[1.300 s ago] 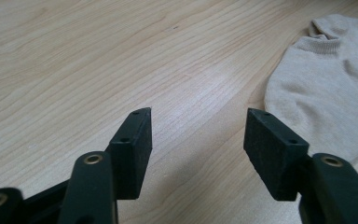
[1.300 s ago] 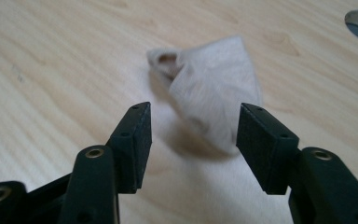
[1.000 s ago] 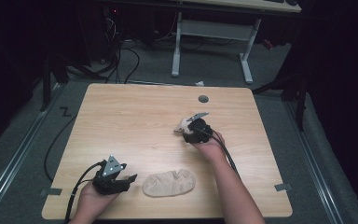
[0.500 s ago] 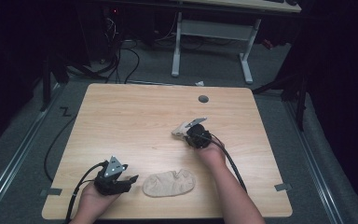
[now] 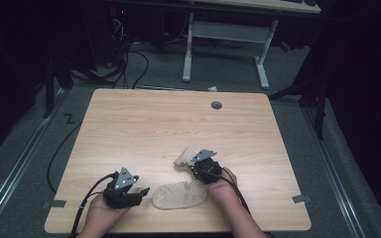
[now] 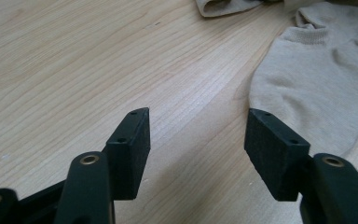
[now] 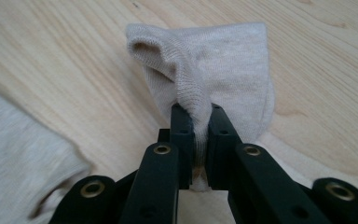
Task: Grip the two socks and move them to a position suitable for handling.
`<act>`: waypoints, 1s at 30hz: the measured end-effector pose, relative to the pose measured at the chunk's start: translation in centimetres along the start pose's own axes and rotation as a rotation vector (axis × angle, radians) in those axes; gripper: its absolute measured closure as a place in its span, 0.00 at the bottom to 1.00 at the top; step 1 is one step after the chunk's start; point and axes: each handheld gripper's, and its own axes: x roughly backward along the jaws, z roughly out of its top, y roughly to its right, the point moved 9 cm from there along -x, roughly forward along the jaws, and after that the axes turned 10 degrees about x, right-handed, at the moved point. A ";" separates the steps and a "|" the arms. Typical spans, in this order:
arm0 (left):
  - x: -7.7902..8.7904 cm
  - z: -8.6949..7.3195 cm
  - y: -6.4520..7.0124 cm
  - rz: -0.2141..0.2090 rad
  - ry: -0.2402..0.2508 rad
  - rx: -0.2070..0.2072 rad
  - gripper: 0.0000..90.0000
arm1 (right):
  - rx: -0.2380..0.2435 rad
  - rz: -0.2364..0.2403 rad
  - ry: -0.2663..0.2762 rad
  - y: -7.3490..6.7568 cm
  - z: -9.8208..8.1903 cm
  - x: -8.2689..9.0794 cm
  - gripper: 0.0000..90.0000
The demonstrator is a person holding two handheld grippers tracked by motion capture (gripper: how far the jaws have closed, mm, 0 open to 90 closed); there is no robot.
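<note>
Two beige socks are on the wooden table. One sock lies flat near the front edge; in the left gripper view it spreads just right of the jaws. My left gripper stands open beside that sock's end, nothing between its jaws. My right gripper is shut on the second sock, pinching a fold of its edge. That bunched sock trails beyond the gripper on the table, just behind the flat one.
A dark round grommet sits near the table's back edge. A white desk frame and cables stand on the floor beyond. Tape marks the table's front corners.
My right gripper has pulled the second sock toward the front of the table, close behind the flat sock. The left gripper has barely moved.
</note>
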 end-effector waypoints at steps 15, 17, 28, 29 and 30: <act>-0.7 0.6 1.0 -0.007 0.021 -0.019 0.44 | -0.026 0.033 0.165 -1.1 1.9 3.4 0.93; -0.8 0.8 1.2 0.002 0.035 -0.015 0.44 | -0.019 0.038 0.184 -1.5 2.3 3.8 0.93; -1.7 2.4 3.3 -0.054 0.094 0.025 0.41 | 0.001 0.069 0.272 -3.0 4.4 5.0 0.92; -1.7 2.5 3.4 -0.059 0.102 0.033 0.41 | 0.001 0.069 0.272 -3.0 4.4 5.0 0.92; -1.7 2.7 3.6 -0.068 0.111 0.044 0.40 | 0.004 0.074 0.278 -3.2 4.6 5.0 0.92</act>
